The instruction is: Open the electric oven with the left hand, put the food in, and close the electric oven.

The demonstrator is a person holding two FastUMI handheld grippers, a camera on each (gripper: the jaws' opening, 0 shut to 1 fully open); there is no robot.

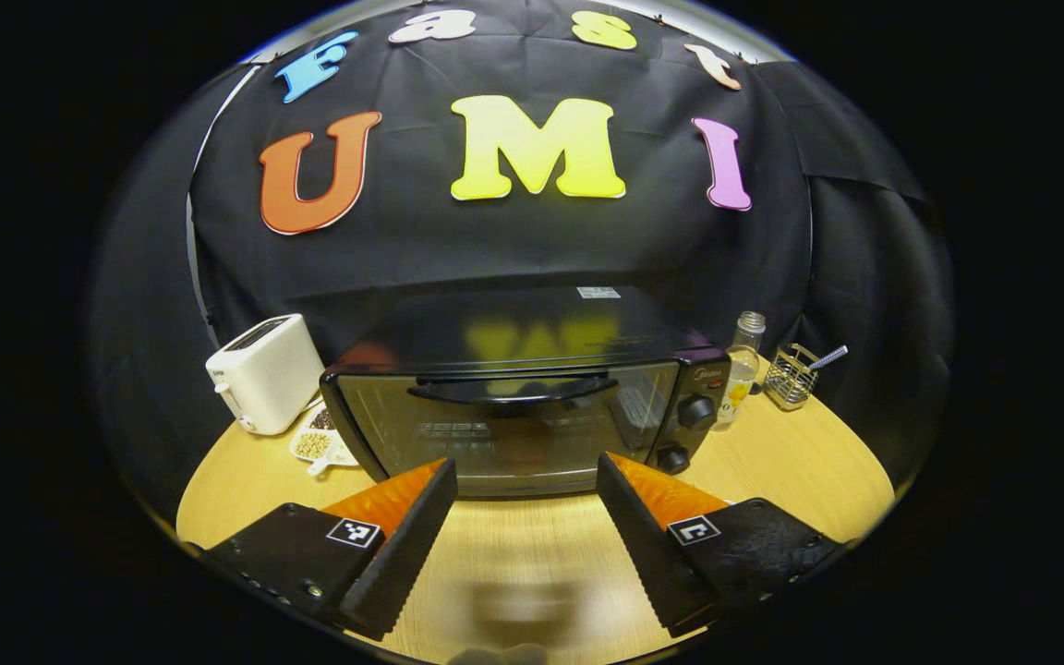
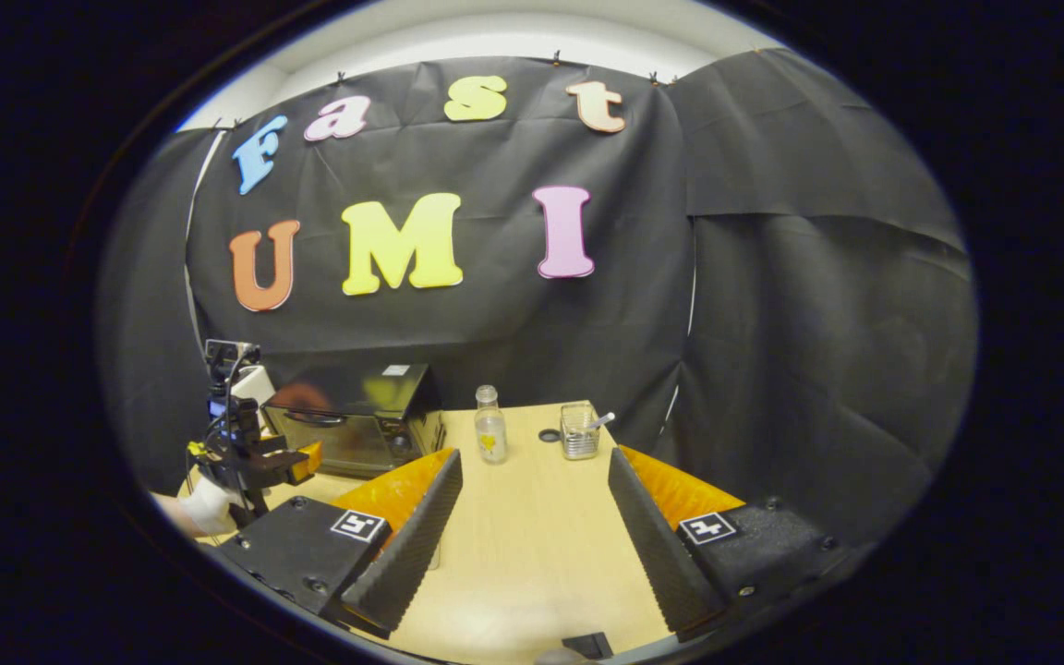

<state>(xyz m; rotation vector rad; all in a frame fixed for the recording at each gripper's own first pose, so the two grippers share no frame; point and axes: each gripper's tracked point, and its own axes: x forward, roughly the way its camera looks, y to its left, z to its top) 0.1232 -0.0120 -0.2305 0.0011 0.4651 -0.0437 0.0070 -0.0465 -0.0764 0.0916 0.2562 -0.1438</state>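
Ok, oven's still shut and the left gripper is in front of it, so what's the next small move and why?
Probably ease the left gripper forward and up to the door handle. The oven door is closed, the gripper is open and holds nothing, and the handle runs across the top of the door, above the fingertips. The right gripper is open over bare table.

The oven (image 1: 513, 406) has a glossy dark top that mirrors the wall, and a smooth glass door. The table (image 1: 772, 471) looks like pale wood (fine grain, light sheen). The toaster (image 1: 264, 372) is smooth white plastic, the bottle (image 2: 490, 434) clear glass, the caddy (image 1: 791, 377) wire metal.
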